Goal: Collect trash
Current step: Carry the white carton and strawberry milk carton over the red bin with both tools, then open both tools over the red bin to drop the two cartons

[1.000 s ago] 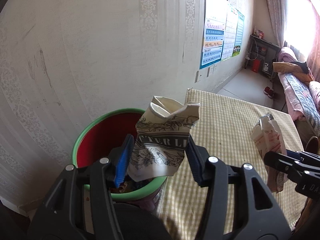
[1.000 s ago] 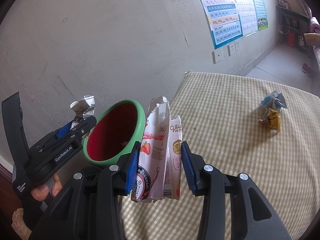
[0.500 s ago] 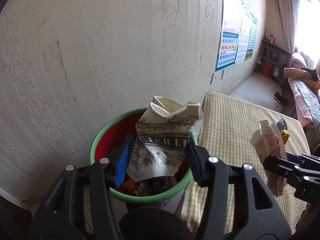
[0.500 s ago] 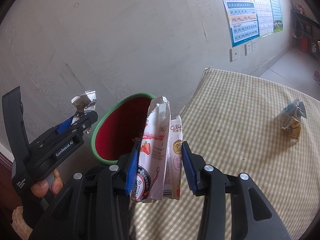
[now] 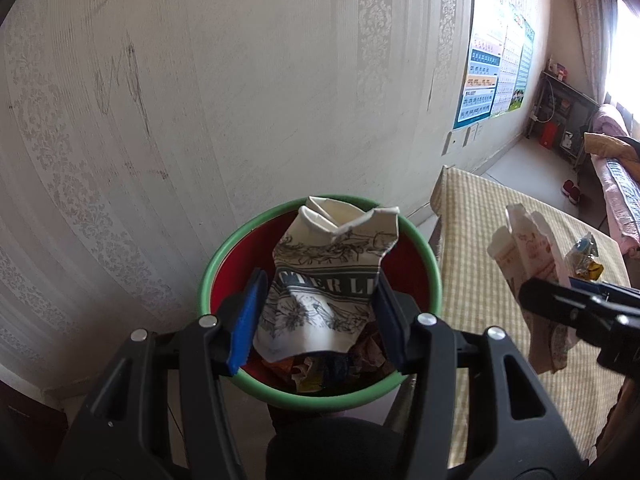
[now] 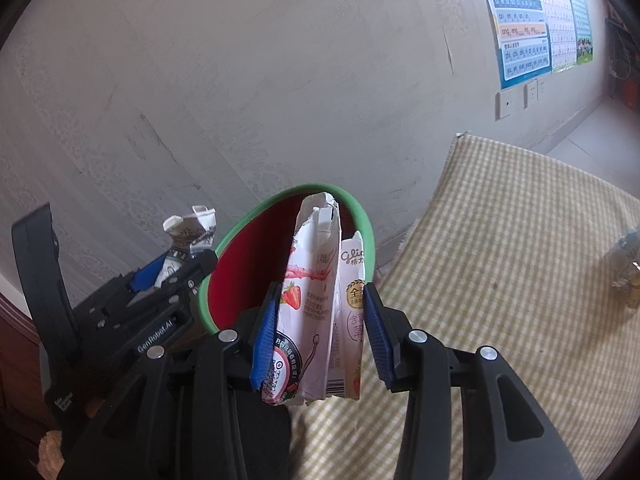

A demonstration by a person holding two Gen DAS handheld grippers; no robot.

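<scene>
My left gripper [image 5: 316, 316] is shut on a crumpled paper cup [image 5: 324, 280] with dark floral print, held right above the red bin with a green rim [image 5: 434, 276], which holds several wrappers. My right gripper [image 6: 320, 320] is shut on a pink strawberry milk carton [image 6: 314, 308], held over the table edge beside the bin [image 6: 362, 220]. The left gripper with the cup [image 6: 192, 232] shows at the left of the right wrist view; the right gripper with the carton [image 5: 532, 256] shows at the right of the left wrist view.
A table with a yellow checked cloth [image 6: 500, 260] stands right of the bin, against the patterned wall [image 5: 240, 100]. A small heap of wrappers [image 5: 584, 256] lies on the cloth, farther away [image 6: 628, 272]. A bed [image 5: 616, 184] stands far right.
Both grippers have moved left toward the bin. The cup now hangs over the bin's opening, and the carton is closer to the bin's rim. Both grips are unchanged.
</scene>
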